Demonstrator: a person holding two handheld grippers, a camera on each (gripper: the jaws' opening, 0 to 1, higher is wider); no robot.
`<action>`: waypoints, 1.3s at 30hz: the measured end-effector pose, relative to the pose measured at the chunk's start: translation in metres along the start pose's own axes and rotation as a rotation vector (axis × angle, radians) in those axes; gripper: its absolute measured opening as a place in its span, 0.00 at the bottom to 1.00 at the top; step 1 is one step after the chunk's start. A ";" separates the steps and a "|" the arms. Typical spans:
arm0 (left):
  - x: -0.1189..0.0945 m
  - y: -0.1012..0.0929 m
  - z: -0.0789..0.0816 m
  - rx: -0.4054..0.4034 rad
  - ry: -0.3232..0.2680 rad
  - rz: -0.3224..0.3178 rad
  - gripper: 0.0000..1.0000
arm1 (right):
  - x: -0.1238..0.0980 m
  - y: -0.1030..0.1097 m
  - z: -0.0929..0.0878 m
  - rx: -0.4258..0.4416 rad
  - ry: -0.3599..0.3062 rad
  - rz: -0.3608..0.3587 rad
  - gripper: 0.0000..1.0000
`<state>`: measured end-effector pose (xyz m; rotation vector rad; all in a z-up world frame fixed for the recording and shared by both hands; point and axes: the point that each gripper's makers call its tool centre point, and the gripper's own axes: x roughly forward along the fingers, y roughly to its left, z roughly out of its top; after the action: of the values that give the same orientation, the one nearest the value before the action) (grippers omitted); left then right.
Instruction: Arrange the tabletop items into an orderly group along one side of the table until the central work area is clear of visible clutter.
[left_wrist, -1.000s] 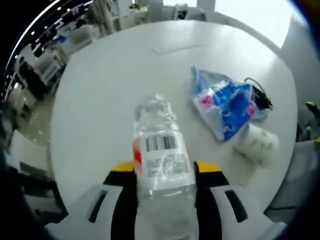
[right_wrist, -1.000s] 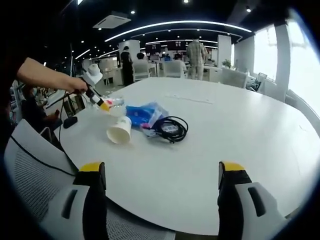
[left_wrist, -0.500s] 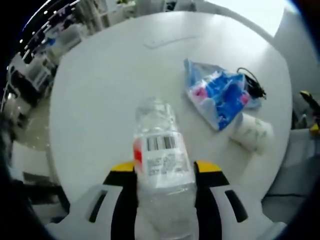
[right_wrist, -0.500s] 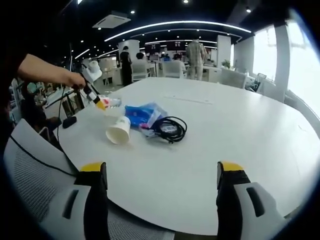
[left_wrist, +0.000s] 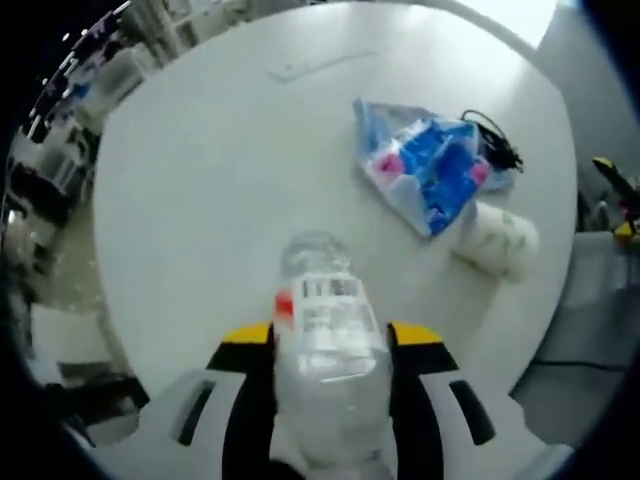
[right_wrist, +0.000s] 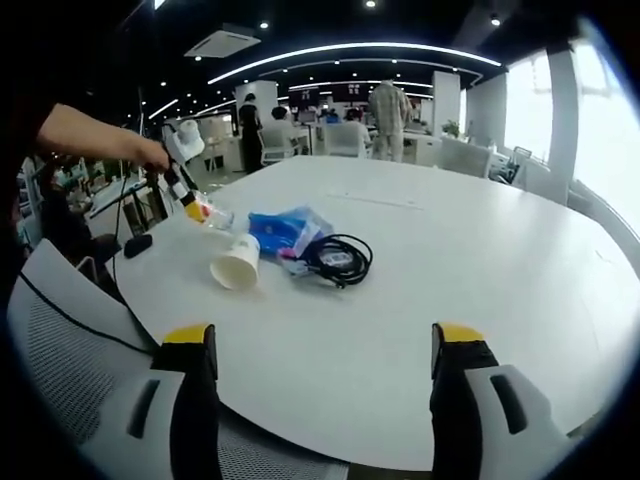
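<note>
The left gripper (left_wrist: 322, 345) has its yellow-tipped jaws closed on a clear plastic bottle (left_wrist: 325, 350), which lies between them with its barcode label facing the camera and its far end pointing out over the round white table (left_wrist: 200, 180). In the left gripper view the bottle hangs above the table near its curved rim, with a broad bare stretch of white surface ahead and to the left of it. To the right lie the other items — a blue and pink plastic packet (left_wrist: 425, 170), a coil of black cable (left_wrist: 495, 150) touching the packet's far side, and a white paper cup (left_wrist: 495, 240) on its side just beside the packet and close to the table's edge. The right gripper (right_wrist: 325, 355) hovers with its jaws spread wide and nothing between them, low over the near rim of the table. In the right gripper view the cluster sits toward the left part of the tabletop: the cup with its mouth toward the camera, the packet behind it, the cable to the right of both. The whole right half and the near middle of the table are open. At the far left a hand (right_wrist: 150, 152) holds the left gripper with the bottle just above the table's left edge, near the cup. A mesh-backed chair (right_wrist: 70, 320) stands against the near-left rim.
</note>
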<state>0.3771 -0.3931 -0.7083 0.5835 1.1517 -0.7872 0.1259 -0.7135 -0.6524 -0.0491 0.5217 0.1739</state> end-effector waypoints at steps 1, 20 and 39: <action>0.000 0.000 0.000 0.001 0.005 -0.001 0.39 | 0.000 0.000 0.000 0.000 0.000 -0.001 0.88; -0.007 -0.006 -0.007 0.075 0.151 -0.055 0.40 | -0.001 -0.003 -0.001 0.001 0.005 -0.011 0.85; -0.016 -0.026 -0.019 0.120 0.355 -0.148 0.41 | -0.001 -0.004 -0.002 -0.002 0.012 -0.017 0.84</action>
<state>0.3428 -0.3905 -0.6996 0.7653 1.4932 -0.9066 0.1245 -0.7177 -0.6538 -0.0566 0.5330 0.1578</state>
